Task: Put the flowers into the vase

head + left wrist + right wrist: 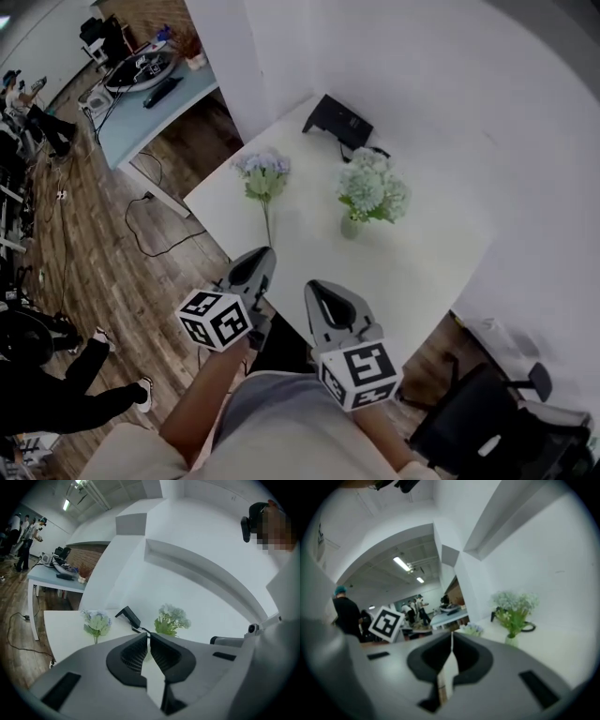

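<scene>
1. Left gripper (148, 634): jaws together, nothing between them. In the head view its tip sits just short of the loose stem's near end.
2. Right gripper (451, 634): jaws together, empty, beside the left one at the table's near edge.
3. Flower (264, 176): lies flat on the table (422, 262), well left of the vase (351, 226). Its long axis runs away from me, with the pale bloom at the far end and the thin stem pointing back at my left gripper.
4. Vase: upright, small, already carrying a bunch (373, 187).
5. Hazards, as I judge them:
   - I must part the jaws first, since shut tips would only shove the stem toward the left edge.
   - The stem is thin and flat, so pads may scrape the table or pinch nothing.
   - The vase looks top-heavy, and a bump while threading the stem in could tip it.
</scene>
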`<state>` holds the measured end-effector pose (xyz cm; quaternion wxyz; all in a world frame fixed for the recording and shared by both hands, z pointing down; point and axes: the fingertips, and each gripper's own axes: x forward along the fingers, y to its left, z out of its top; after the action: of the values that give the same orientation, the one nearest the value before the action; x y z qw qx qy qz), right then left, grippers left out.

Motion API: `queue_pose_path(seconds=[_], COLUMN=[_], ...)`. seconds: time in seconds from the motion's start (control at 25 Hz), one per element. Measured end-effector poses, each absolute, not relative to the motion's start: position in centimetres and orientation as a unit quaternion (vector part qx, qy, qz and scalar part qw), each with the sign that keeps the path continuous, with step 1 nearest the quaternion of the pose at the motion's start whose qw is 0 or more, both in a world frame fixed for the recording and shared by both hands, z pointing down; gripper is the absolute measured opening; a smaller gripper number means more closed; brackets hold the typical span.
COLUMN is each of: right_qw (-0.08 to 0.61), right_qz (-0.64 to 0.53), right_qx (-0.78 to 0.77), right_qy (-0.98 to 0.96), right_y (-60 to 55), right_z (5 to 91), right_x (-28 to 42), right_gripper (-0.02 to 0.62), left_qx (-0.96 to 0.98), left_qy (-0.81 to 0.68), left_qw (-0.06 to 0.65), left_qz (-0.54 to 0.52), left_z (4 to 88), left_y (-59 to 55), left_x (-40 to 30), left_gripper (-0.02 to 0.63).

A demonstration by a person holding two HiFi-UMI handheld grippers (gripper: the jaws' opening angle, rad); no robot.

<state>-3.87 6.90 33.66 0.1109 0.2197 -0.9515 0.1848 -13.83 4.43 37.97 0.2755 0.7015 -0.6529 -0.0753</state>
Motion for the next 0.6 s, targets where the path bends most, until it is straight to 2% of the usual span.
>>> queue_pose_path(seconds=[0.12, 0.24, 0.6], right_qw=[0.117, 0.125, 0.162], right_qz=[0.183, 0.179, 0.17], right_qx=[0.216, 0.216, 0.217], right_qy=[-0.952, -0.952, -0.947], right_y=[5.6, 4.0, 0.1], right_z=[33.9, 34.4, 37.1], right_x=[-5.5, -7.2, -12.6], right_gripper=[0.025, 0.025, 0.024], left_qx=[0.693, 0.685, 0.646], left_qy=[-0.661, -0.664, -0.689], left_qw=[0.281, 0.294, 0.328], left_qz=[-0.068, -0.063, -0.022], left_z=[38.5, 39.4, 43.9], left_y=[3.3, 1.9, -1.2], left_x=[-15.6, -17.0, -22.0], left_gripper=[0.031, 0.077, 0.117])
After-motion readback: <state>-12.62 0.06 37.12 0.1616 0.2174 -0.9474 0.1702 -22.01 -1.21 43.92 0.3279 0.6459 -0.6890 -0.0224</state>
